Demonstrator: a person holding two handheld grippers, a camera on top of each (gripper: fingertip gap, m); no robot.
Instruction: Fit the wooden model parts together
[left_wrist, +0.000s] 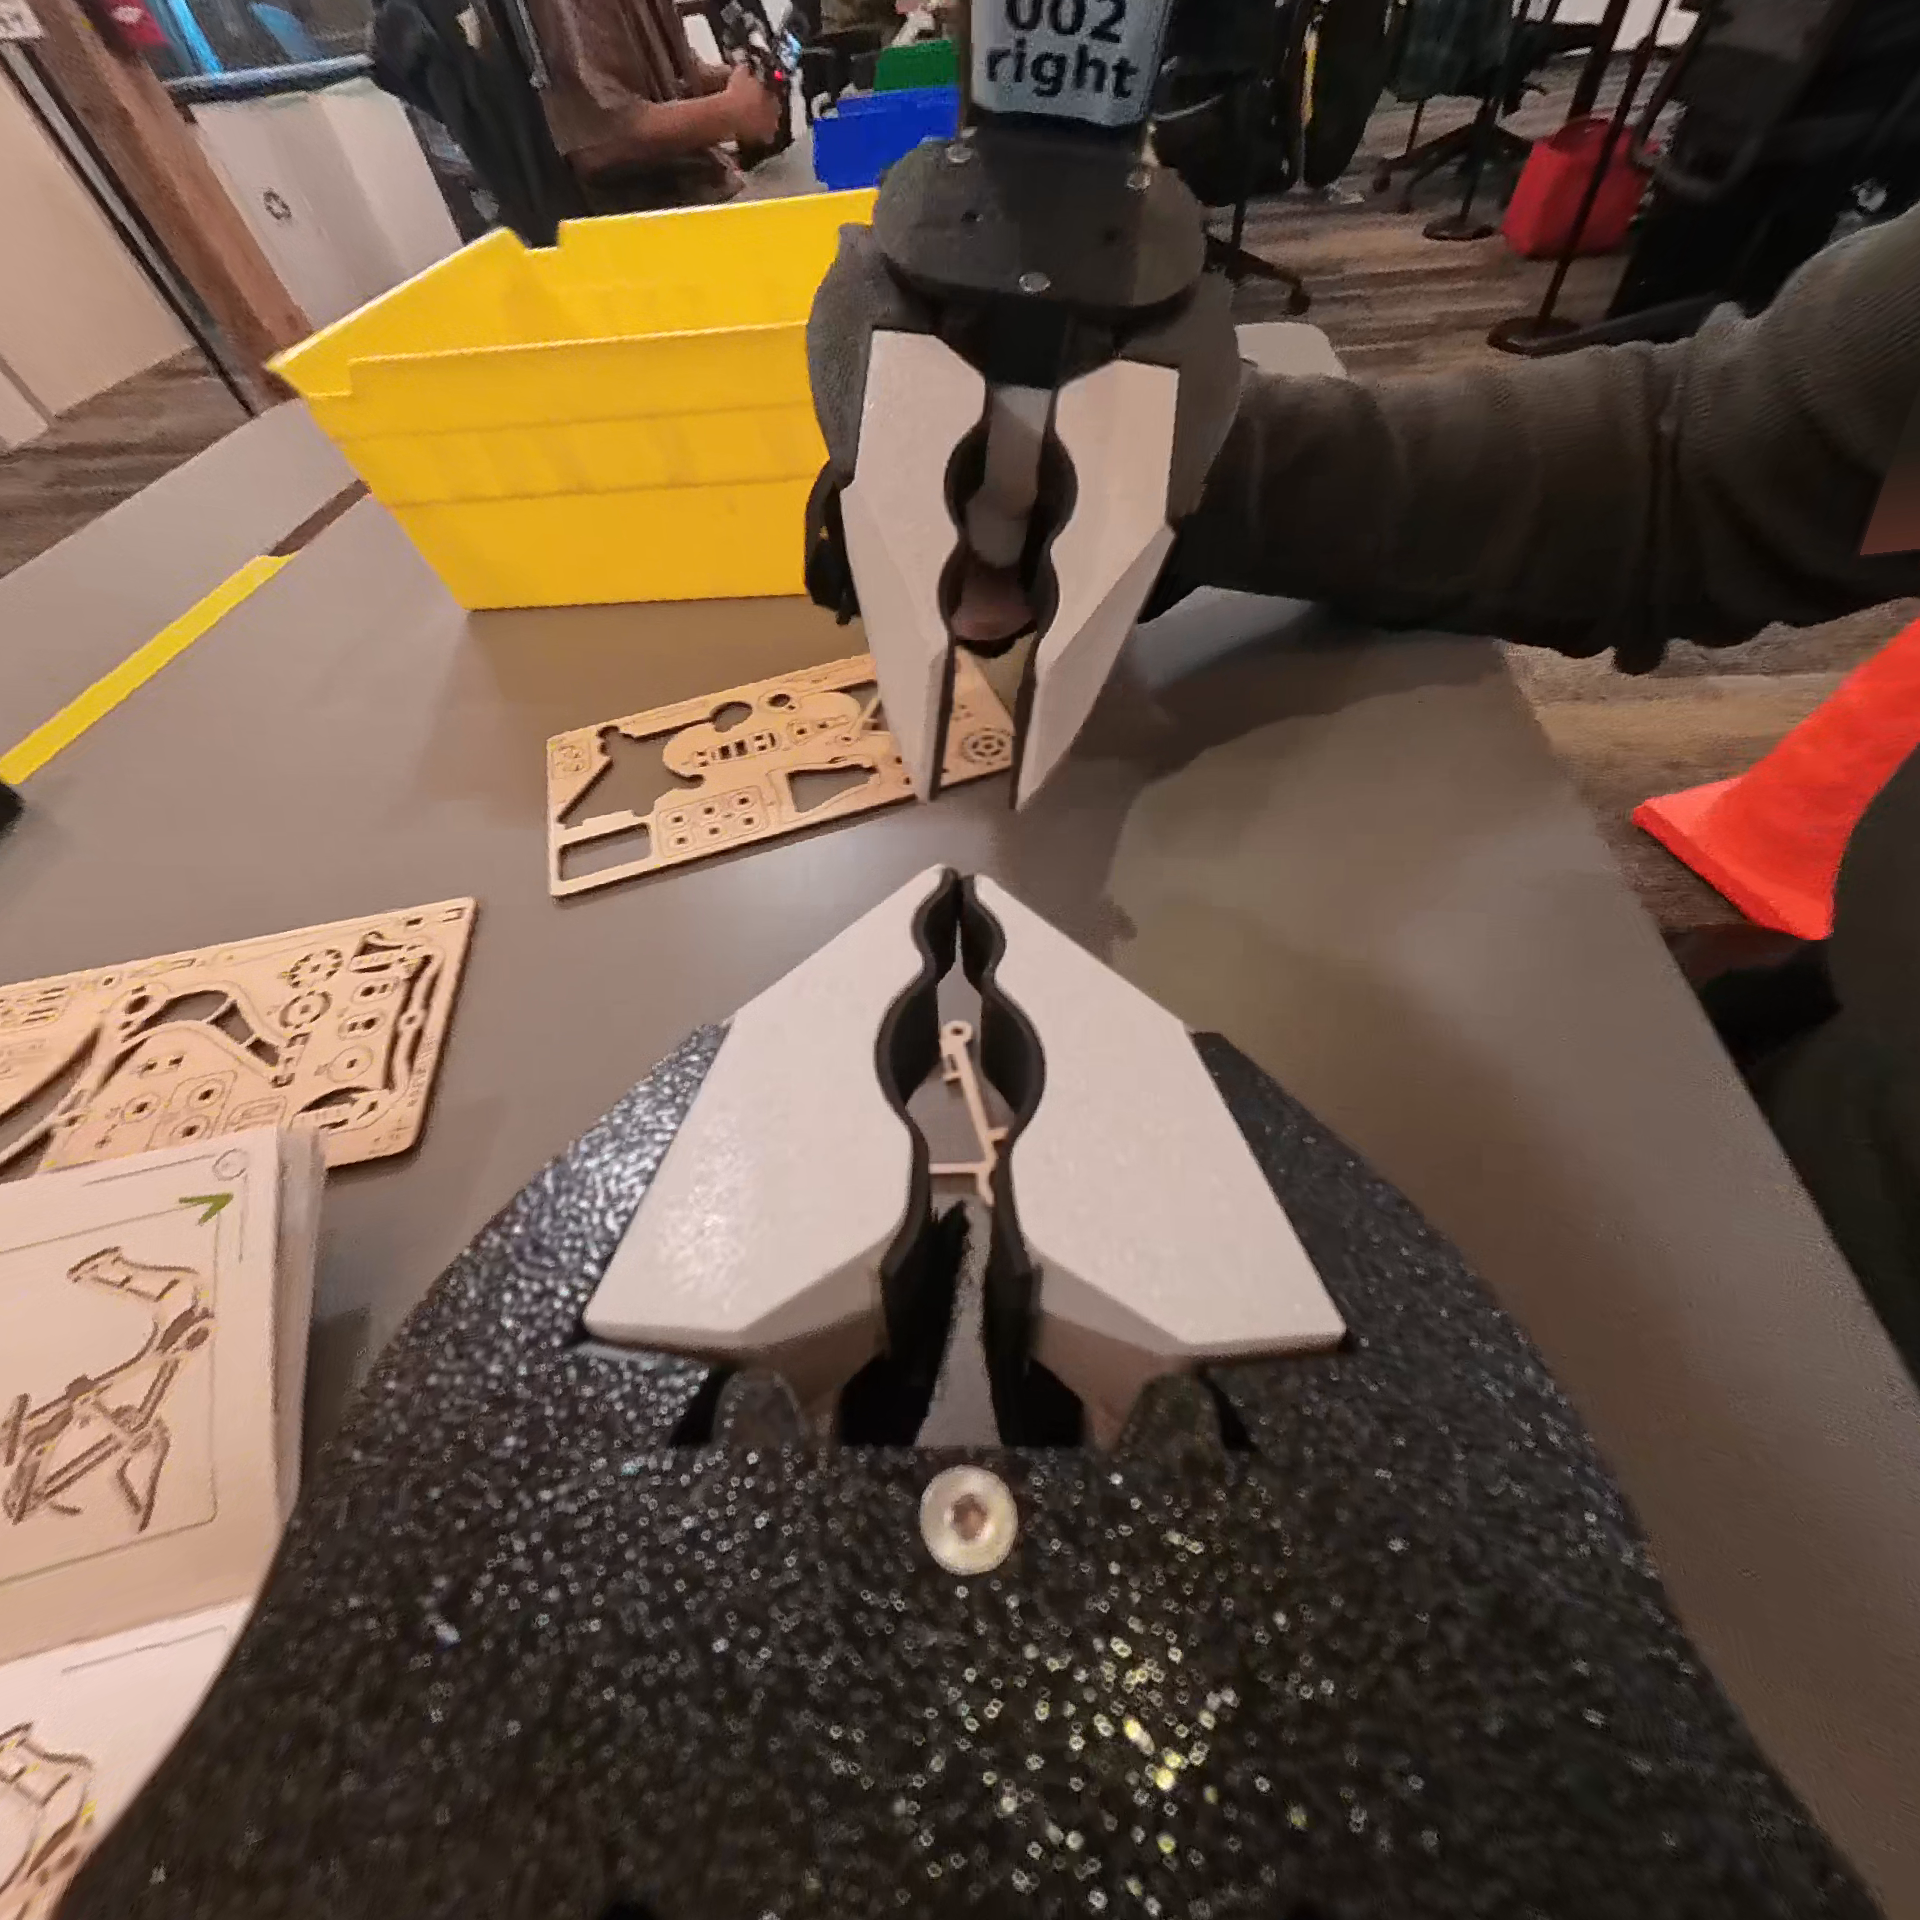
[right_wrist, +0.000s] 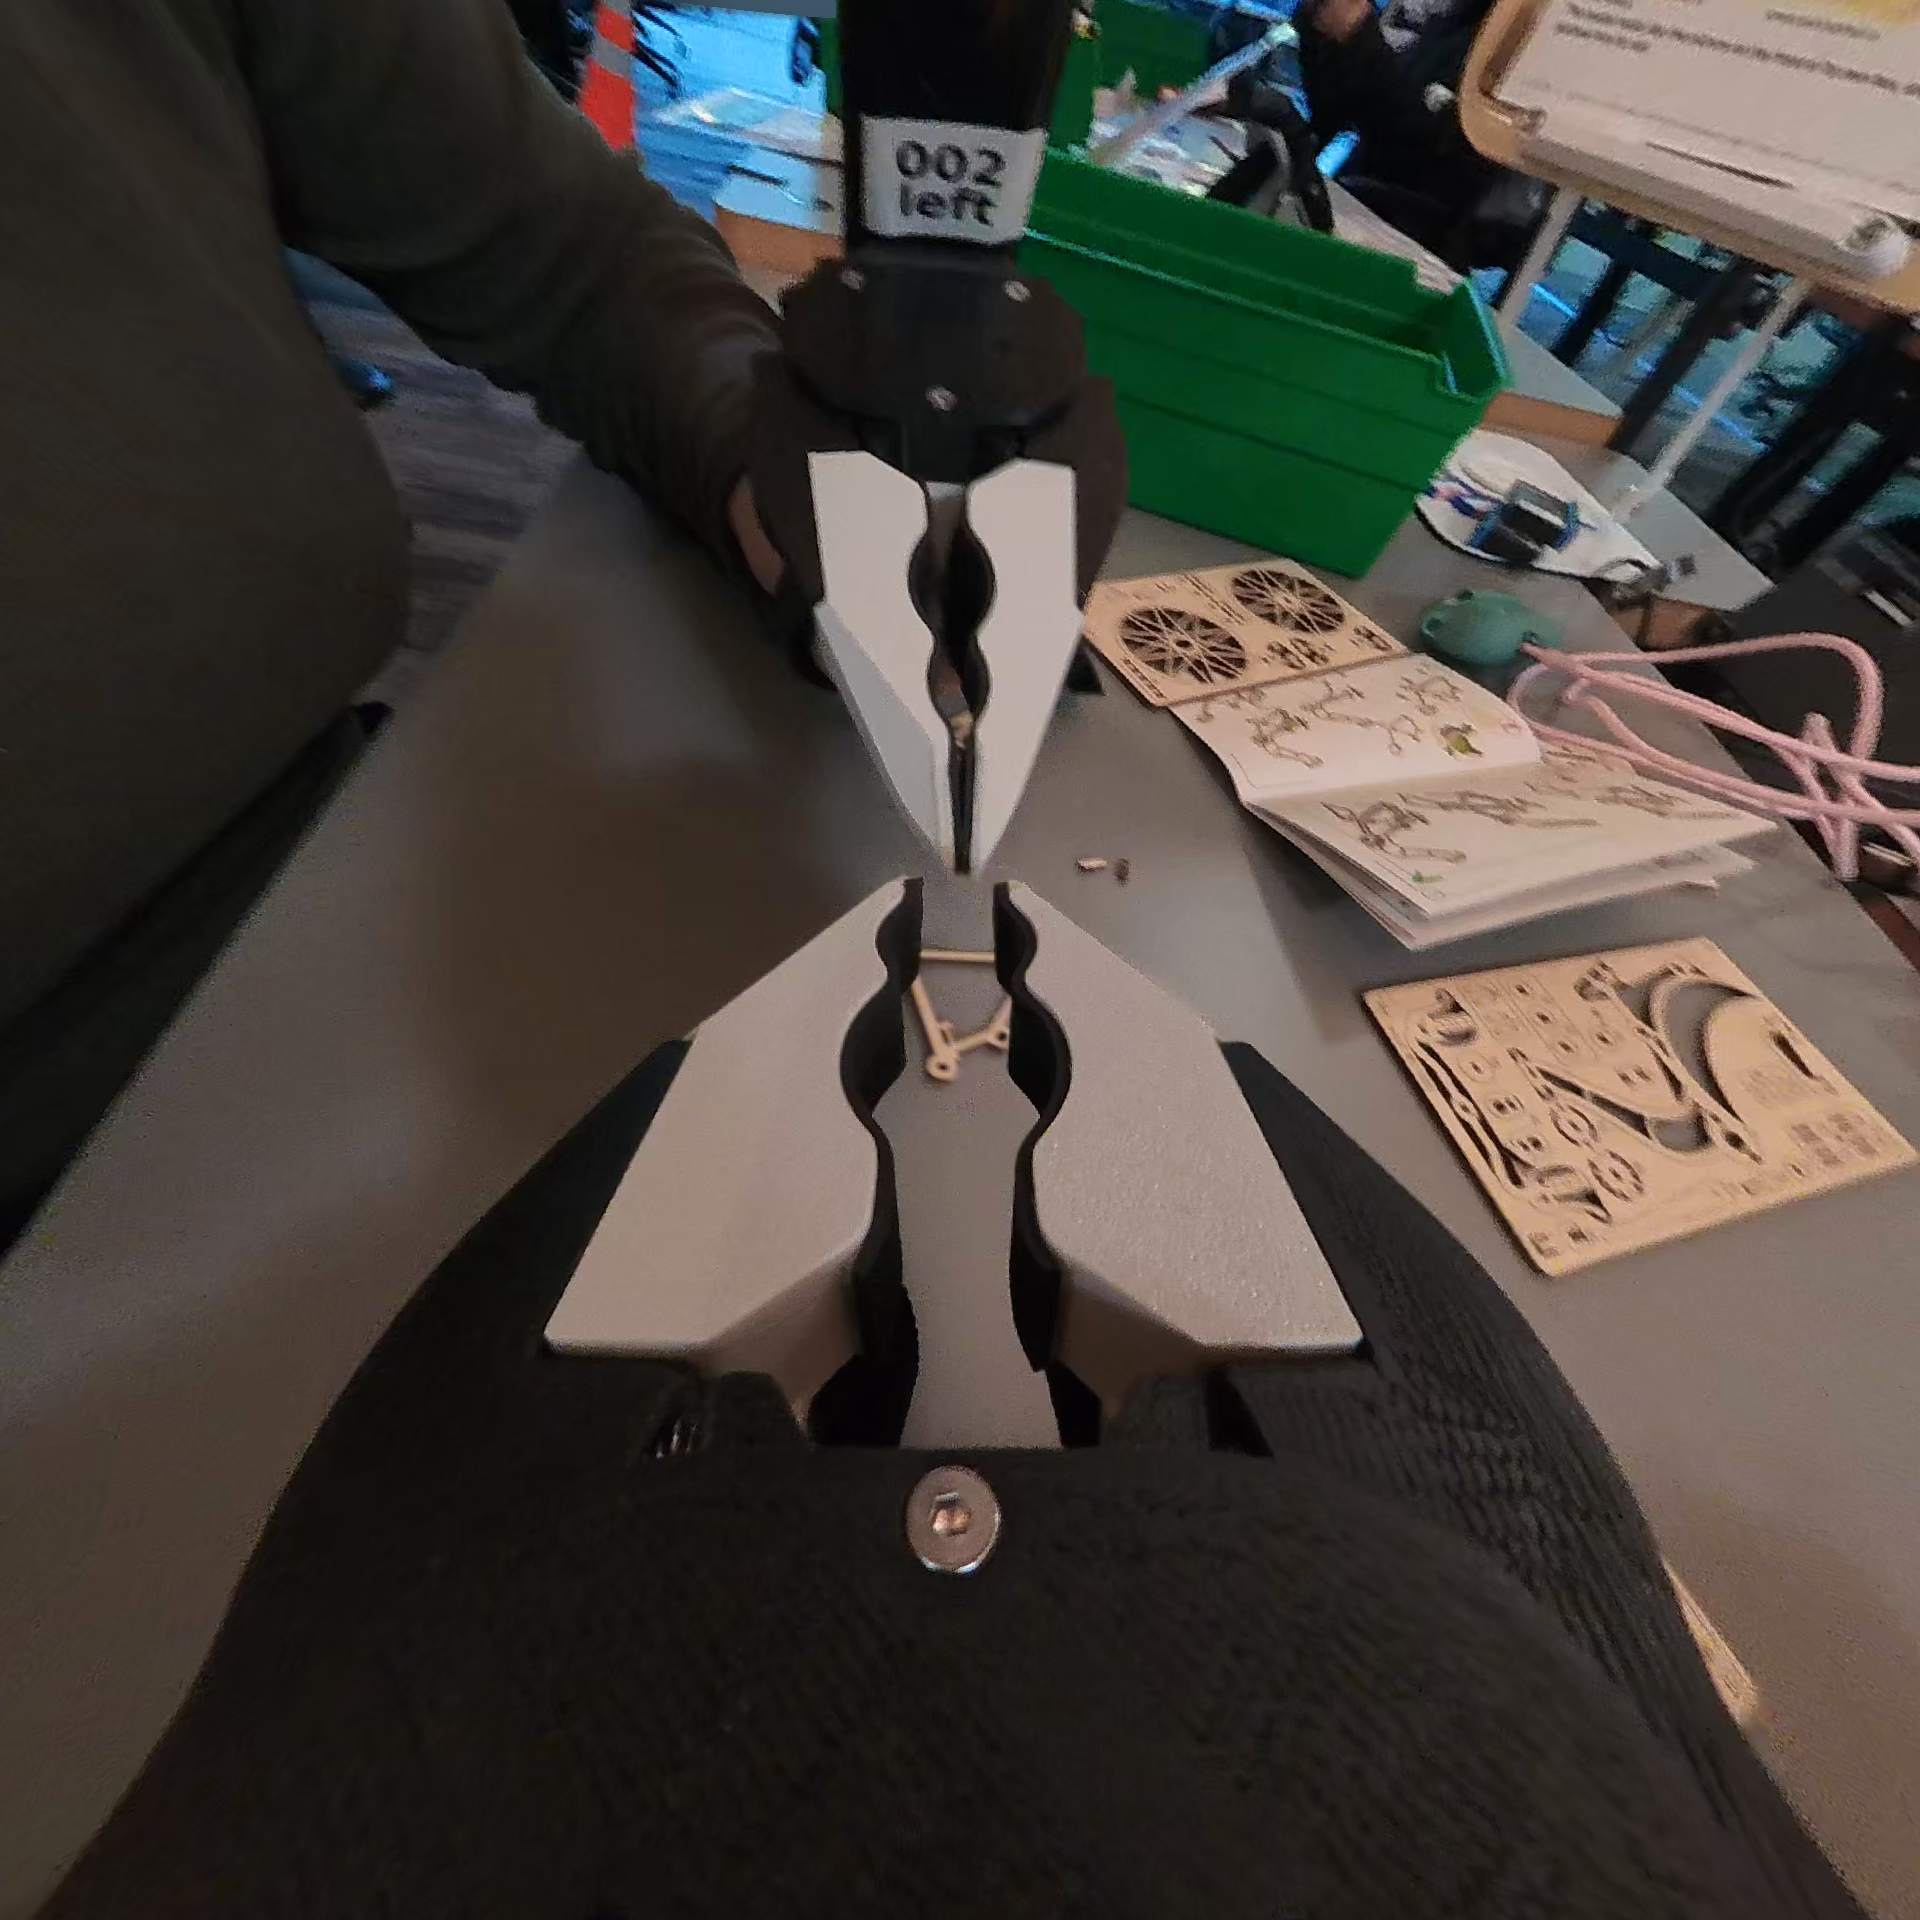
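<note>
My left gripper is shut, its tips pressed together just above the grey table. A small pale wooden frame piece shows through the hollow between its pads. I cannot tell whether the pads touch it. My right gripper faces it tip to tip and is open. A thin wooden frame piece lies on the table below the gap, free of the pads. The right gripper also shows open in the left wrist view. The left gripper shows shut in the right wrist view.
Wooden part sheets lie around. An open booklet lies to the right. A yellow bin, a green bin, an orange cone and a pink cord ring the area. Two tiny bits lie loose. The grippers are tip to tip, or close to it.
</note>
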